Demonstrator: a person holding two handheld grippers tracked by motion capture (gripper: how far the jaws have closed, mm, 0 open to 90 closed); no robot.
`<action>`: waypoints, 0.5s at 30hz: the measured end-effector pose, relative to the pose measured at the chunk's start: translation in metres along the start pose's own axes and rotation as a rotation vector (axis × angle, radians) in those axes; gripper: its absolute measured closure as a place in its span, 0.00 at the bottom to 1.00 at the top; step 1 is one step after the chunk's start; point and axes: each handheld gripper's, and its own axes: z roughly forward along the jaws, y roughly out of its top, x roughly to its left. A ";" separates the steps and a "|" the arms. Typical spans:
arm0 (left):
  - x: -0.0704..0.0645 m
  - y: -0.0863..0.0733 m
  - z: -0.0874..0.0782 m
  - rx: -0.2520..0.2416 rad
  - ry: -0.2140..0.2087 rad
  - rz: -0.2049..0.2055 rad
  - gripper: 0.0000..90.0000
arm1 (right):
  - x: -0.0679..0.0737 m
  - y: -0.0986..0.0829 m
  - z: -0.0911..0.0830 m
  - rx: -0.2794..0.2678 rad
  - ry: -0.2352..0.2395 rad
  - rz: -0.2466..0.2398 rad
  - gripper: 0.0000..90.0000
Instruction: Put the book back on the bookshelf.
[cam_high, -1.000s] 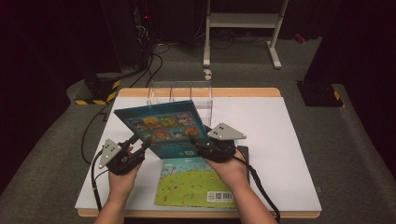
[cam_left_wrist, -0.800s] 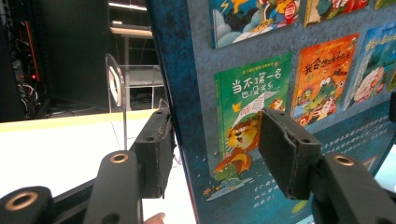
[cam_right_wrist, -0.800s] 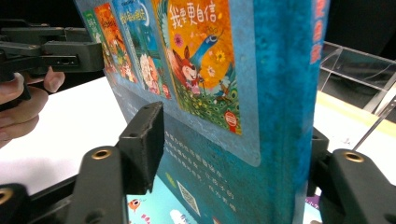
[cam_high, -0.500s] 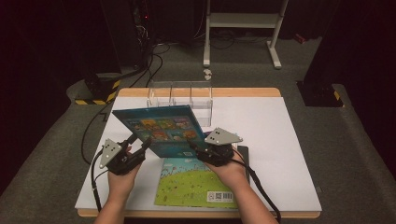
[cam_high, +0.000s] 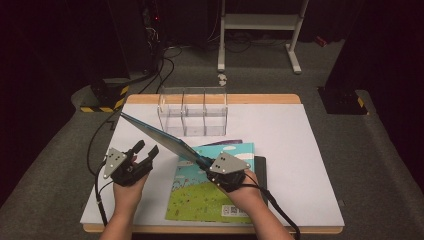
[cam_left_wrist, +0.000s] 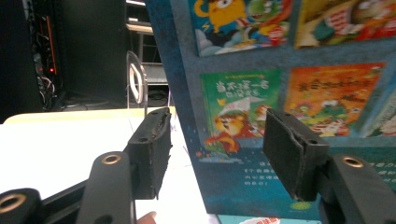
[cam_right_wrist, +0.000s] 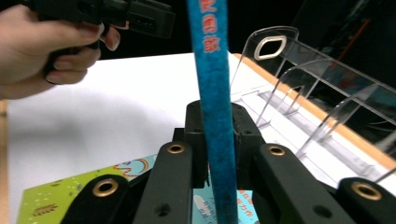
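The blue book has a thin card cover, slightly glossy, its printed pictures catching some light. The green book, at about five o'clock from it, looks like smooth coated paper. The clear rack at twelve o'clock is glossy transparent plastic with polished edges. The surface is matt white with a pale wood rim. Each hand-held gripper, left and right, is matt black plastic; brass-coloured rivets sit in the arms, and the pads look rough and worn.
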 end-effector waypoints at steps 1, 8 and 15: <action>-0.002 0.001 -0.001 -0.003 -0.007 0.000 0.45 | 0.001 0.000 0.000 0.000 -0.005 0.004 0.90; -0.036 0.017 -0.010 -0.023 -0.099 0.025 0.36 | 0.002 0.001 -0.004 -0.004 -0.061 0.080 0.91; -0.082 0.038 -0.009 -0.033 -0.239 0.019 0.23 | 0.008 0.000 -0.006 -0.015 -0.094 0.106 0.91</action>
